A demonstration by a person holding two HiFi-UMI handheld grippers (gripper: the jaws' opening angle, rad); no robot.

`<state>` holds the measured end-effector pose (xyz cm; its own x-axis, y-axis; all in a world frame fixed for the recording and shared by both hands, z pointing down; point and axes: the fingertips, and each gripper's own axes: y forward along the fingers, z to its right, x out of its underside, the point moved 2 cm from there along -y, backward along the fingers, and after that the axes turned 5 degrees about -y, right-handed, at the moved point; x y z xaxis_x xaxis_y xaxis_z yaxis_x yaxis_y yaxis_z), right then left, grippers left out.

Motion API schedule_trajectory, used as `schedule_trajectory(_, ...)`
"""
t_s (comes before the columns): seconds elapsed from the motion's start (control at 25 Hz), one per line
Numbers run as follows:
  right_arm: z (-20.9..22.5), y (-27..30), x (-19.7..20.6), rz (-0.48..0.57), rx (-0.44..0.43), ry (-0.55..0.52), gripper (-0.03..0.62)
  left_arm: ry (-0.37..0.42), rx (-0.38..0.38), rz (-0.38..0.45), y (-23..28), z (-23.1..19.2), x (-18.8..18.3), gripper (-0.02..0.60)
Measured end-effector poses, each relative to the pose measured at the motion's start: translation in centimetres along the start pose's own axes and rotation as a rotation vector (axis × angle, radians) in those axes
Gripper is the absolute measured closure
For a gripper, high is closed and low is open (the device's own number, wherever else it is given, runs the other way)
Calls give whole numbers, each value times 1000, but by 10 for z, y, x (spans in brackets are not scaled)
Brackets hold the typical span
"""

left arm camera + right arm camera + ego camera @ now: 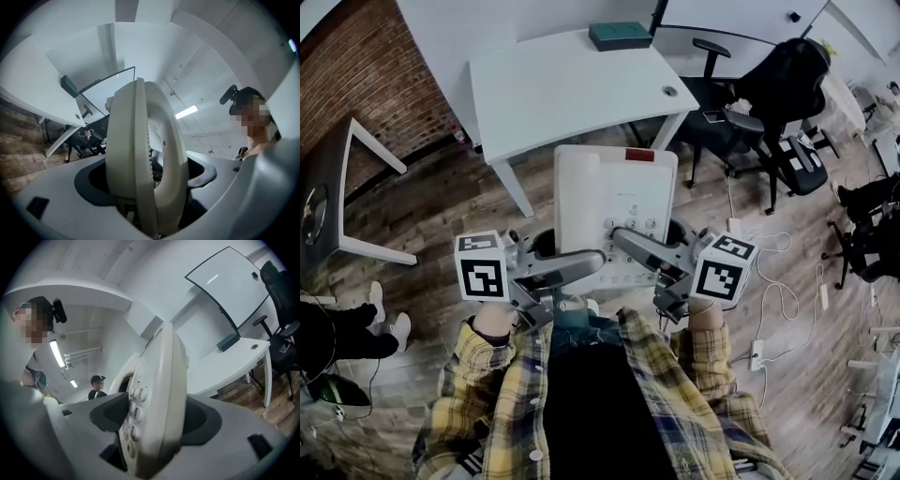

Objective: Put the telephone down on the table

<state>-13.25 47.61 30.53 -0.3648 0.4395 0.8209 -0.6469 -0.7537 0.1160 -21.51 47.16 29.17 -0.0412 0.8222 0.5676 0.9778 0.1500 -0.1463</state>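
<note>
1 telephone, 2 claws (1 table)

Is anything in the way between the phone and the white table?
Nothing visible does. The telephone hangs just short of the table; a teal box sits only at its far edge.

Bright, even indoor light. Strip light glares white beyond the fingers; another strip in the right gripper view. Both gripper views fisheye, corners black, walls bowed. Phone between the fingers soft, close-up blur. Head view sharper, edges curved.
</note>
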Motion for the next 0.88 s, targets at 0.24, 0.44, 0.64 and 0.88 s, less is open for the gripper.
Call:
schedule_trajectory(0.24,10,-6,-4,13,-15,5,287,3,-15,-1,11,-4,-1,190)
schedule_trajectory(0.44,33,11,-17,12,-9,13,287,-5,-14,-5,16,-25,-24,190)
schedule_trajectory(0.64,74,43,-46,9,11,25,287,-15,-3,-20,23,-64,-72,190)
schedule_trajectory(0.88,121,88,-98,25,39,31,287,-14,18,-52,34,-104,-147,190)
